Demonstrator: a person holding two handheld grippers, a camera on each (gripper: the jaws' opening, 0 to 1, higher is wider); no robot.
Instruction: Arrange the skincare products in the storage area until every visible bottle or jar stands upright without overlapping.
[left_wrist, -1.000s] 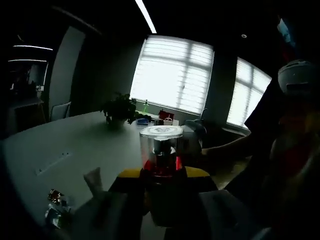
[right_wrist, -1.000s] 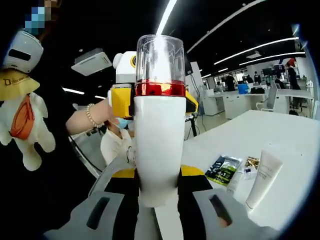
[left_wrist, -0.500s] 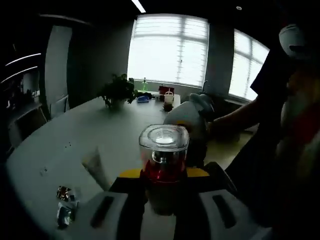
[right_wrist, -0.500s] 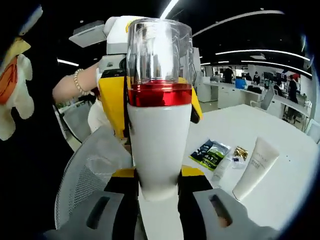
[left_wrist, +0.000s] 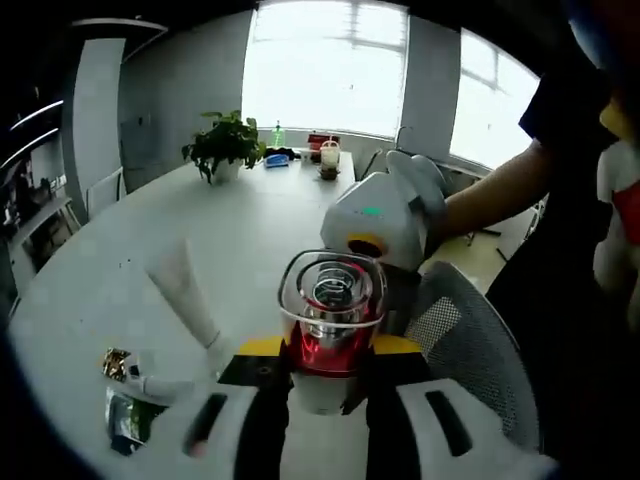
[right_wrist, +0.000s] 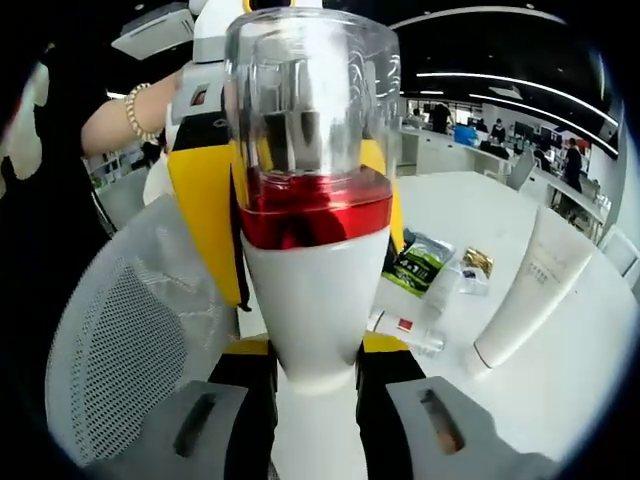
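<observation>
A white pump bottle (right_wrist: 315, 290) with a red metallic band and a clear cap is held in the air from both ends. My right gripper (right_wrist: 315, 368) is shut on its white body. My left gripper (left_wrist: 330, 365) is shut on the cap end (left_wrist: 332, 300), and its yellow jaws show behind the bottle as the left gripper (right_wrist: 205, 210) in the right gripper view. Past the cap, the right gripper's white housing (left_wrist: 385, 210) faces my left gripper. A tall white tube (right_wrist: 535, 285) stands cap-down on the white table (left_wrist: 90, 270), and it appears as the tube (left_wrist: 185, 295) in the left gripper view.
On the table by the tube are a green sachet (right_wrist: 420, 262), a gold sachet (right_wrist: 478, 262) and a small tube with a red label (right_wrist: 405, 330) lying flat. A grey mesh chair (right_wrist: 120, 340) stands under the bottle. A potted plant (left_wrist: 225, 145) sits at the far table end.
Both views have swung down toward the table and chair, and the room looks brighter. The bottle stays held by both grippers and looms larger in the right gripper view.
</observation>
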